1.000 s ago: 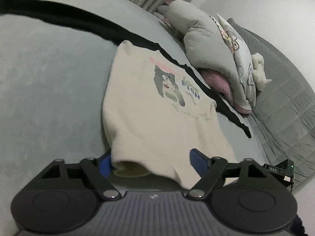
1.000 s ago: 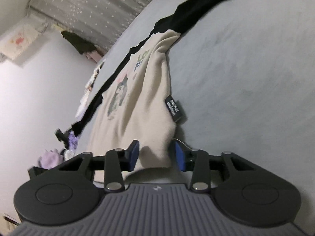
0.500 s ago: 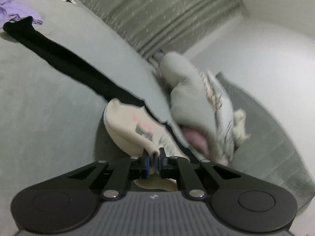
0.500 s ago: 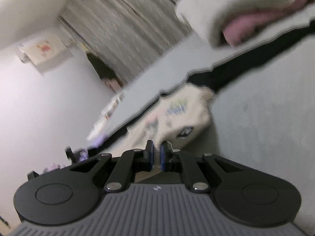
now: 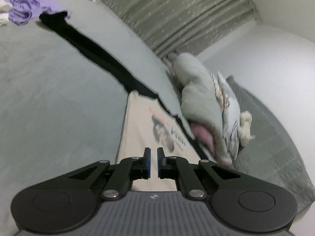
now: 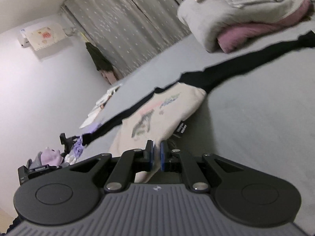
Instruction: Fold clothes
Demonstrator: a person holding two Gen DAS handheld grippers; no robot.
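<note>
A cream shirt with a cartoon print lies on the grey bed, and its near edge is lifted and stretched towards me. My left gripper is shut on that near edge, with cream cloth showing between the blue pads. In the right wrist view the same shirt hangs from my right gripper, which is shut on a fold of its edge. A black label sticks out at the shirt's side. The shirt's far end rests on the bed beside a long black garment.
The black garment runs in a strip across the bed behind the shirt. A pile of grey and pink bedding sits to the right, with a quilted grey cover beyond it. Purple clothes lie at the far left. A curtain hangs behind the bed.
The left gripper has closed on the shirt's near edge. Both grippers have risen and lifted that edge off the bed, so the shirt now stretches away from them.
</note>
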